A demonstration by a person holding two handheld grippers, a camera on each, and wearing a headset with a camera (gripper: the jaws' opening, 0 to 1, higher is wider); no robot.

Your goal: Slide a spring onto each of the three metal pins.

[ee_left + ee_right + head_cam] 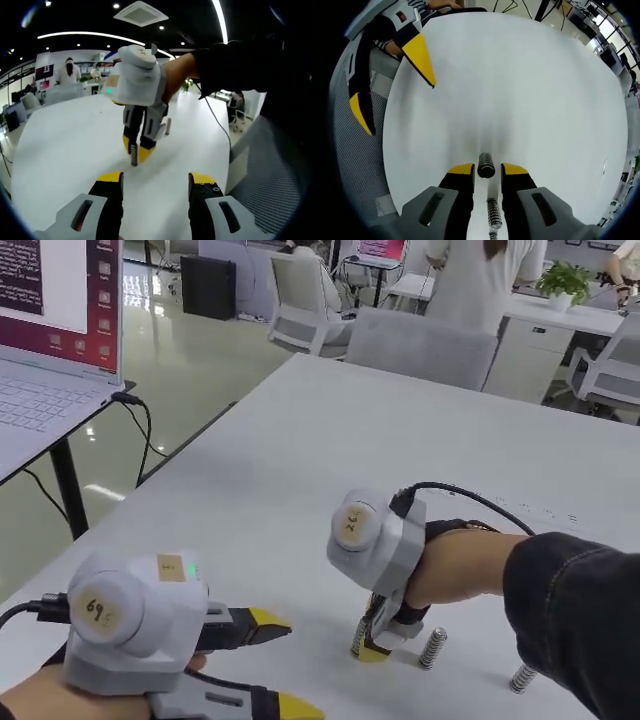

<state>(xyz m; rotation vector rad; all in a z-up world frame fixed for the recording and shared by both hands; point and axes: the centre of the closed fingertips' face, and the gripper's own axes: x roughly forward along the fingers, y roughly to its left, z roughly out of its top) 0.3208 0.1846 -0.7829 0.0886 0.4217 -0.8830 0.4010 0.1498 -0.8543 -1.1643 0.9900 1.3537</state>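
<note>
Bright ceiling strip lights [218, 20] above the right gripper [137, 152] cast soft shadows (focus sharp); 2 fisheye views warp at edges.

A round yellow sticker [97, 610] on the white body of the left claw [300, 665] carries handwritten digits, it seems "69" and perhaps one more sign. A similar sticker [352, 523] above the right claw [375, 643] has handwriting I cannot read surely. The lines on the laptop screen [45, 285] are too small to read.

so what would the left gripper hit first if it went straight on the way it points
Likely the right gripper, tip-down on the table dead ahead, holding a spring; depth is unclear.
</note>
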